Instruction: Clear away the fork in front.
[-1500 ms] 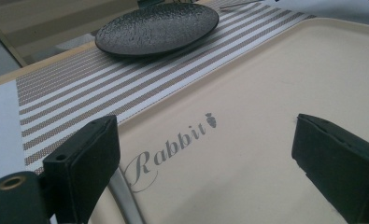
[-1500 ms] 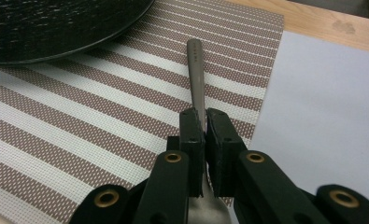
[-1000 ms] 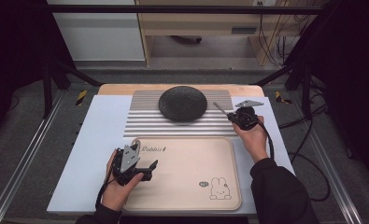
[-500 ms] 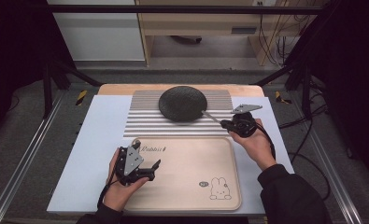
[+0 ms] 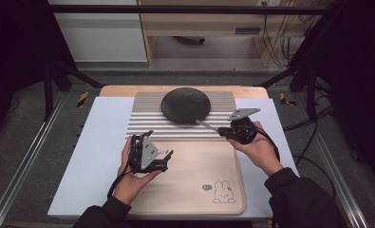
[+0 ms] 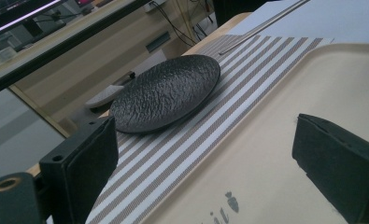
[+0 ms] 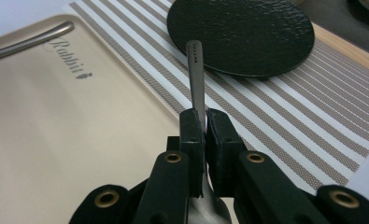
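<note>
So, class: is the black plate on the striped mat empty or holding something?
Empty. The black plate shows bare textured surface; the spoon stays clamped in the right gripper, above the striped mat.

beige tray (image 5: 185,190), striped mat (image 5: 147,118), white sheet (image 5: 95,142)

"Rabbit" in dark cursive script, printed on beige tray (image 7: 56,140), near its corner by striped mat (image 7: 285,121), right gripper view. Same word's lower edge cut off at bottom of left gripper view, not legible there. Small round dark logo + rabbit line drawing on tray's near right corner in high view; logo txt too small to read. Tiny stamped marks on metal utensil handle (image 7: 195,60) near its tip, clamped in right gripper (image 7: 204,122); chars too small to make out. Yellow-black hazard tape bits on floor left + right of surface, no txt.
</note>
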Tool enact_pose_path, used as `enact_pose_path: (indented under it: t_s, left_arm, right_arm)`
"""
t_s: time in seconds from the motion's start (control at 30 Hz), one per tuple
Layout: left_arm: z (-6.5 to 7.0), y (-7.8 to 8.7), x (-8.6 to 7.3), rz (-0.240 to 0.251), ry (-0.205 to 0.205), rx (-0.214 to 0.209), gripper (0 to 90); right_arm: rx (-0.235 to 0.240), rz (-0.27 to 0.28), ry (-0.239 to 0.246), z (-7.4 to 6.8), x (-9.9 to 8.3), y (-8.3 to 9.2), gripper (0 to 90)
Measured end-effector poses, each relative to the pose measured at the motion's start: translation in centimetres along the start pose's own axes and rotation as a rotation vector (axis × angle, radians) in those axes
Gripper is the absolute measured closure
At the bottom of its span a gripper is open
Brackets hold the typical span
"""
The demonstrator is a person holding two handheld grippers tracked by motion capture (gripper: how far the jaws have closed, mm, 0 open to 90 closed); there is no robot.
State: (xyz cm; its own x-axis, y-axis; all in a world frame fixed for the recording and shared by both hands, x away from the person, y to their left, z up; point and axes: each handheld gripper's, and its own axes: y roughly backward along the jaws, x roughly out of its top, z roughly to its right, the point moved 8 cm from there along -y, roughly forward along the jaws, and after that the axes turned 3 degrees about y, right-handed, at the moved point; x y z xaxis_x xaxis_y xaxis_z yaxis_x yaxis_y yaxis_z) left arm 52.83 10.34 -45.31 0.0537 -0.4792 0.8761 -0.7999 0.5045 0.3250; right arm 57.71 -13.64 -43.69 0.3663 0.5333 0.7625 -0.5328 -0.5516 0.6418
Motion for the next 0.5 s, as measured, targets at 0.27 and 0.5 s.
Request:
enact_pose_path:
  t_s: [0.27,0.5]
  left_arm:
    - [-0.6,-1.4,1.8,0.003,-0.092,0.002,8.1]
    - [-0.4,-1.9,1.9,-0.014,-0.156,0.004,8.4]
  right_arm:
    - [0.024,-0.026,0.048,-1.3,1.2,-0.2,85.7]
    - [0.064,-0.029,0.086,-3.1,2.2,-0.6,85.7]
